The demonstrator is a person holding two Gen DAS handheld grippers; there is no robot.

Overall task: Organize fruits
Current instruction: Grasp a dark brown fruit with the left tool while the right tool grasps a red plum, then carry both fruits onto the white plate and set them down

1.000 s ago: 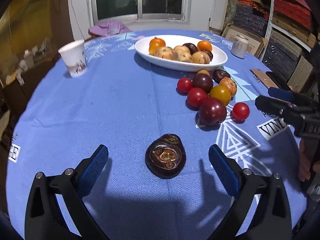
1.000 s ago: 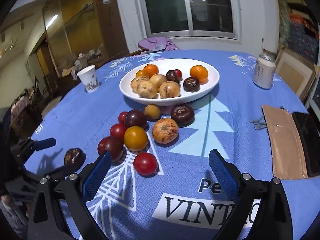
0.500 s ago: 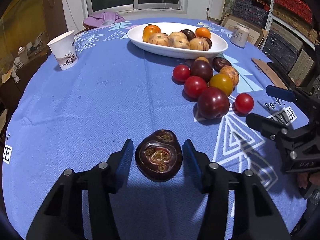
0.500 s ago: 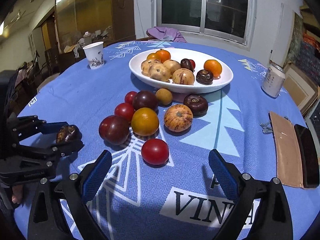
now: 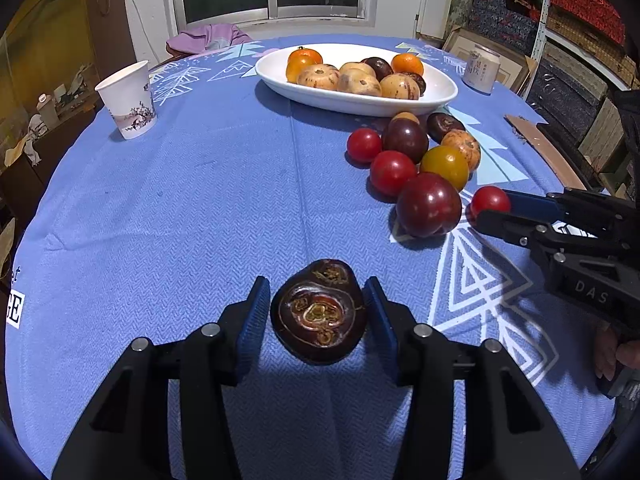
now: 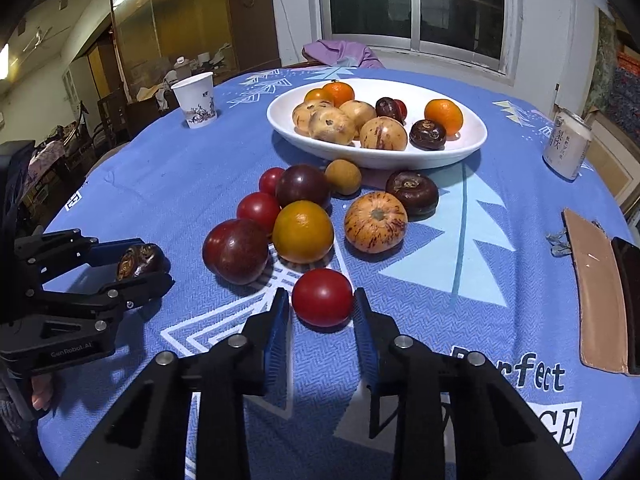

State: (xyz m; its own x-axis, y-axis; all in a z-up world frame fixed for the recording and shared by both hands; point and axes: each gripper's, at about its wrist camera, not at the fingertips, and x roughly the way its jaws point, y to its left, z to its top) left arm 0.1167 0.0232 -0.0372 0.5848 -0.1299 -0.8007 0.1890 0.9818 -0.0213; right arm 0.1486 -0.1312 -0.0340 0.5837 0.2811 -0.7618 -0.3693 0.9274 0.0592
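Pick-up step, both sides. Left gripper (image 5: 318, 312) clamped on dark water chestnut (image 5: 319, 311), lower centre; right gripper (image 6: 322, 312), jaws just closing, pinches red tomato (image 6: 322, 297), lower centre. Next: lift both, carry to white bowl (image 6: 474, 142) at upper centre

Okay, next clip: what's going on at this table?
A person is sorting fruit with two tools. The left hand-held gripper is closed on a dark brown fruit lying apart from the rest. The right hand-held gripper has just been closing around a small red fruit near the pile. Both fruits sit on the blue cloth; the white bowl is part filled.
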